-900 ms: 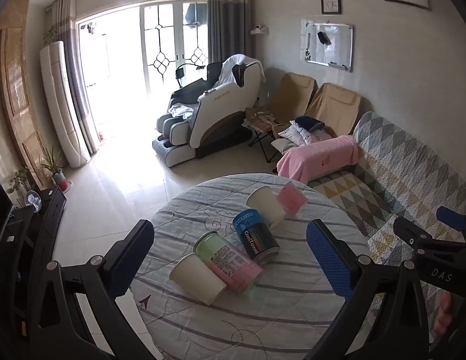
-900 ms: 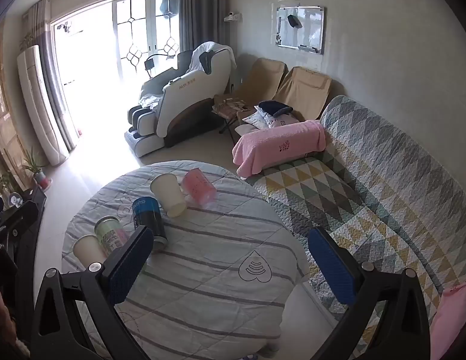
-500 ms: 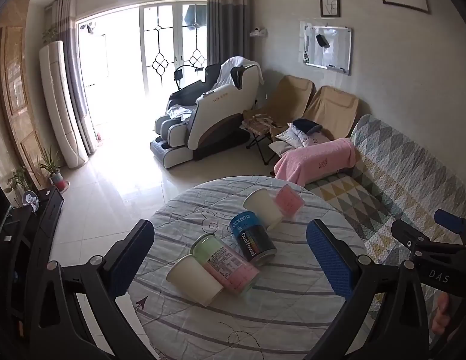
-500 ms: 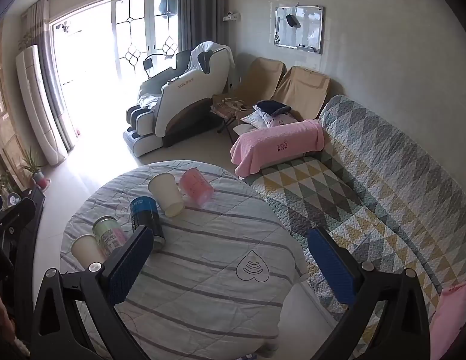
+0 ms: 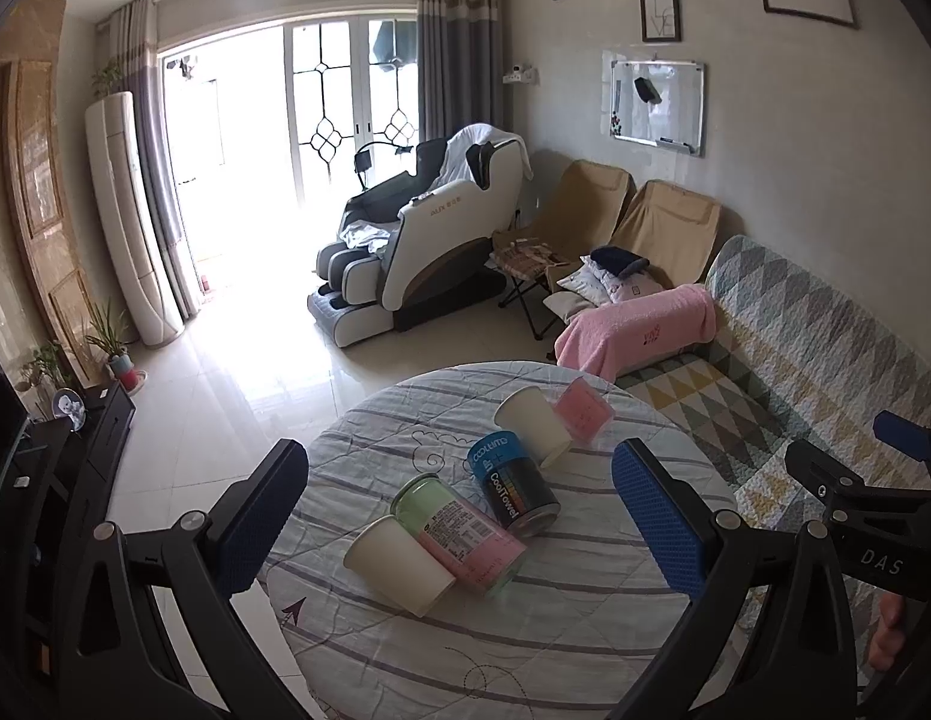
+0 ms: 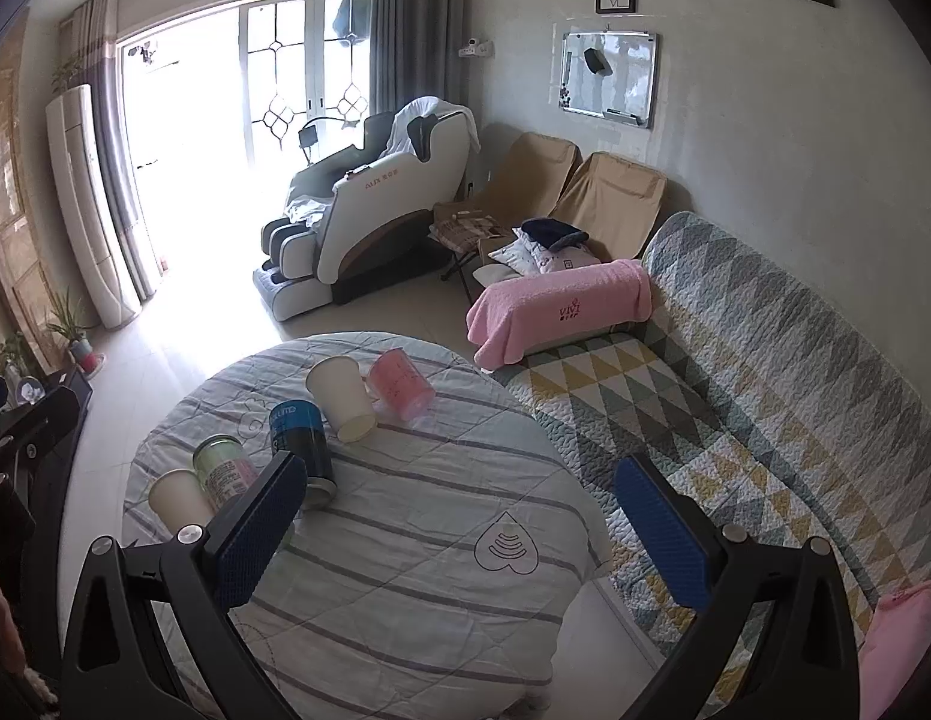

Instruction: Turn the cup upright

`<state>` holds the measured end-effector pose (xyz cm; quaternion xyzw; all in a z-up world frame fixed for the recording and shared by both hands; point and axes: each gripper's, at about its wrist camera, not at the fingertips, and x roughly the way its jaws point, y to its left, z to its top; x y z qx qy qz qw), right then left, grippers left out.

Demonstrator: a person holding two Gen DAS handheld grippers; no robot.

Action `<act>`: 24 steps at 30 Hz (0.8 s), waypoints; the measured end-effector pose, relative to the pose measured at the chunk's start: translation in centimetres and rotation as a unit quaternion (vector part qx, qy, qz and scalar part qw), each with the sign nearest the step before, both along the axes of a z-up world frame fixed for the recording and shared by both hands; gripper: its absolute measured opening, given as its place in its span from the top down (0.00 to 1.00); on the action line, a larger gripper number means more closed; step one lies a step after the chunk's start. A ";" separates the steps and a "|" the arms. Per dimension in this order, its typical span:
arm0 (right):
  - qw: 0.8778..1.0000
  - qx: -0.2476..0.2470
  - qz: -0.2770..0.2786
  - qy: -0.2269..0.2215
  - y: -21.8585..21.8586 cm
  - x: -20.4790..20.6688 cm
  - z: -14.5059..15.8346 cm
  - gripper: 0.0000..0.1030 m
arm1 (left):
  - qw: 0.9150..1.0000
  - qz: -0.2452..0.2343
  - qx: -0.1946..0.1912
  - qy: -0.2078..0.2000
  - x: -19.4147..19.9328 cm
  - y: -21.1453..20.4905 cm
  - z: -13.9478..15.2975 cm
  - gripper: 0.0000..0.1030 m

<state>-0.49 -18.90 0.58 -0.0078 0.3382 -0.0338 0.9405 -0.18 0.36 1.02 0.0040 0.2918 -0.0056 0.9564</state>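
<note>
Several cups and cans lie on their sides on the round table (image 5: pixel 525 648). A near white paper cup (image 5: pixel 399 564) (image 6: pixel 177 498), a green-pink can (image 5: pixel 459 534) (image 6: pixel 222 471), a blue-black can (image 5: pixel 513 492) (image 6: pixel 303 438), a far white paper cup (image 5: pixel 532 427) (image 6: pixel 342 399) and a pink cup (image 5: pixel 582 417) (image 6: pixel 399 387). My left gripper (image 5: pixel 459 534) is open and empty, held above and short of the cans. My right gripper (image 6: pixel 459 531) is open and empty over the table's right part (image 6: pixel 405 570).
A quilted sofa (image 6: pixel 765 408) with a pink blanket (image 6: pixel 561 309) runs along the right of the table. A massage chair (image 5: pixel 417 240) and two folding chairs (image 5: pixel 615 228) stand at the back. A dark cabinet (image 5: pixel 57 480) is at the left.
Both grippers have drawn back and risen slightly, so the table and cups look a little farther and lower. The cups have not moved. Both grippers stay open.
</note>
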 end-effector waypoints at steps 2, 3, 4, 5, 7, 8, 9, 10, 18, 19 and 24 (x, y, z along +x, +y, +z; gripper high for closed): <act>1.000 -0.001 0.000 -0.002 0.1 -0.1 0.0 0.00 | 1.000 -0.002 0.000 -0.001 0.0 0.0 0.1 0.00; 1.000 -0.001 0.000 -0.002 0.1 -0.1 0.0 0.00 | 1.000 -0.003 0.000 -0.002 0.0 0.0 0.2 0.00; 1.000 -0.001 0.000 -0.002 0.1 -0.1 0.1 0.00 | 1.000 -0.005 0.000 -0.003 0.0 0.0 0.5 0.00; 1.000 -0.001 0.000 -0.003 0.2 -0.1 0.0 0.00 | 1.000 -0.006 0.001 -0.005 -0.1 0.0 0.6 0.00; 1.000 -0.002 0.000 -0.003 0.2 -0.2 0.0 0.00 | 1.000 -0.008 0.002 -0.008 -0.2 0.0 0.9 0.00; 1.000 -0.003 0.001 -0.004 0.2 -0.2 0.1 0.00 | 1.000 -0.009 0.001 -0.008 -0.2 0.0 1.0 0.00; 1.000 -0.003 0.002 -0.005 0.2 -0.2 0.1 0.00 | 1.000 -0.010 0.001 -0.010 -0.2 -0.1 1.0 0.00; 1.000 -0.005 0.002 -0.006 0.2 -0.2 0.2 0.00 | 1.000 -0.010 0.001 -0.011 -0.2 -0.1 0.9 0.00; 1.000 -0.009 0.000 -0.006 0.1 0.1 0.3 0.00 | 1.000 -0.017 0.004 -0.016 -0.1 -0.4 1.2 0.00; 1.000 -0.010 0.000 -0.006 0.3 0.1 0.2 0.00 | 1.000 -0.018 0.005 -0.016 -0.1 -0.5 1.1 0.00; 1.000 -0.010 0.001 -0.005 0.3 0.2 0.2 0.00 | 1.000 -0.017 0.004 -0.017 0.0 -0.6 1.1 0.00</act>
